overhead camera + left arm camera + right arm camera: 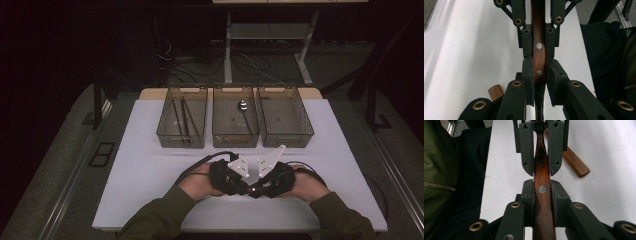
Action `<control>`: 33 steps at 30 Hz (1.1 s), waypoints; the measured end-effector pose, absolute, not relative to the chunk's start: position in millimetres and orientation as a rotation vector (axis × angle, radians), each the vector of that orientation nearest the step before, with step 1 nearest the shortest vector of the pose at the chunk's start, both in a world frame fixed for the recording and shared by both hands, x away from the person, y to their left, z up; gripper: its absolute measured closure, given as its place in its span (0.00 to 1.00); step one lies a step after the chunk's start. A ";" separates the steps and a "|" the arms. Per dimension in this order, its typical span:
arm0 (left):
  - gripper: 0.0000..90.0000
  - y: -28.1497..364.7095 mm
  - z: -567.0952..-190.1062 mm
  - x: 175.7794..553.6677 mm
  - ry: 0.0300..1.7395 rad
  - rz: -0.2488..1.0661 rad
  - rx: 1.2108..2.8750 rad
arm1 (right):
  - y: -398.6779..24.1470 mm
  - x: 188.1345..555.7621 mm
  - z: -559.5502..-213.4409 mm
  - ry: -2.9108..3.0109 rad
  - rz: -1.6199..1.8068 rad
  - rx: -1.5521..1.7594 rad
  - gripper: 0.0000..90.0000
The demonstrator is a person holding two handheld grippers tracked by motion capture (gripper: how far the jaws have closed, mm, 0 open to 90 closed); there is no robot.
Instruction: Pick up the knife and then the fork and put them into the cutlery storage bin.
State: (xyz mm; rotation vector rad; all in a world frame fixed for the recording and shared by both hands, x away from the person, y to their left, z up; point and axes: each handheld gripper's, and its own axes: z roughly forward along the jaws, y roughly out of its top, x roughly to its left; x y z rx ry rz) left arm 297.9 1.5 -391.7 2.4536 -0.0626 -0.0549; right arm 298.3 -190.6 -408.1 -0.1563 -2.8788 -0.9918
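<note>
Nearest to the lens in both gripper views are my own black fingers [527,75], and they are closed narrow on the wooden handle [539,35] of what looks like a fork [541,195]. The left gripper [243,187] and the right gripper [256,189] meet nose to nose at the near middle of the table [150,165], and the fork bridges between them, just above the table. Its long axis runs left to right. I judge that the metal head [540,126] points to the left, because in the right gripper view it shows beyond the left fingers. The handle is stiff, riveted wood, probably light and smooth, so it may slide if I press weakly. The wood gives flat sides for the pads; the thin metal neck is a worse place to hold. A second wooden handle [574,162] lies on the table just beside. Far from me stand three trays [235,137]; the middle one holds a spoon [243,106].
</note>
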 end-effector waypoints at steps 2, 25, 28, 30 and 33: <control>0.80 5.6 -391.2 298.6 -0.042 -0.059 2.419 | -191.7 299.2 -407.7 -2.885 -1.001 -0.153 0.84; 0.45 112.2 -401.1 293.2 0.438 0.152 2.135 | -241.4 321.9 -406.2 -2.938 -1.062 -0.553 0.84; 0.42 123.7 -405.9 289.3 0.491 0.177 2.112 | -247.5 323.6 -402.8 -2.918 -1.100 -0.616 0.84; 0.38 131.0 -409.3 286.8 0.521 0.176 2.101 | -250.1 323.7 -400.5 -2.895 -1.130 -0.663 0.84; 0.33 140.6 -414.2 282.6 0.564 0.172 2.084 | -253.9 324.4 -397.0 -2.876 -1.160 -0.708 0.84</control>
